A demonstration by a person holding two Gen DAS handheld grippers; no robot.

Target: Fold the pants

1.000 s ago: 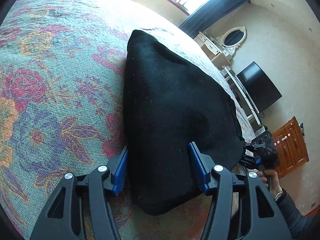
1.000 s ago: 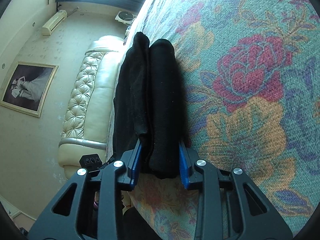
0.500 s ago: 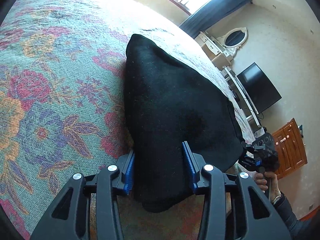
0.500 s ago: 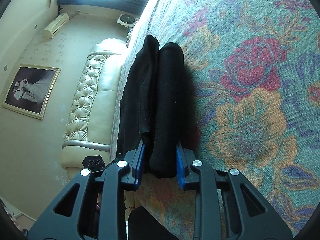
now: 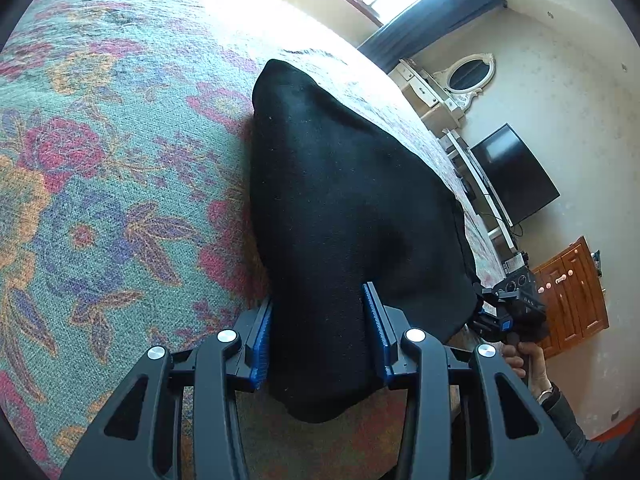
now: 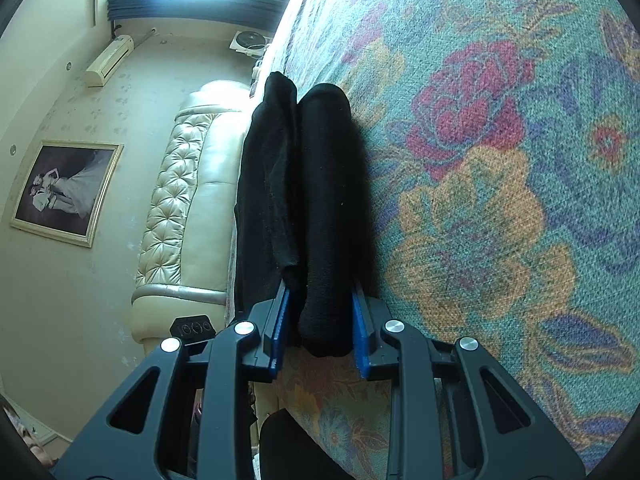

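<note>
The left gripper (image 5: 320, 340) has just been closing, and its blue pads (image 5: 262, 344) now press on the near edge of the black pants (image 5: 340, 208), with the cloth bunched between them. The right gripper (image 6: 320, 328) is clamped on a rolled or folded edge of the pants (image 6: 324, 208), which stands thick between its pads (image 6: 282, 328). From the left view, the right gripper (image 5: 512, 304) sits at the far corner of the same near edge, held by a hand (image 5: 528, 364).

The pants lie as a compact folded bundle on the floral bedspread (image 5: 100, 160), near the side of the bed; a tufted headboard (image 6: 180, 184) shows beyond.

Judging by the layers, the earlier folds look done and both ends of one edge are now gripped for another fold. The next move calls for lifting both ends together, level, and carrying them over the bundle without letting the layers slip apart
</note>
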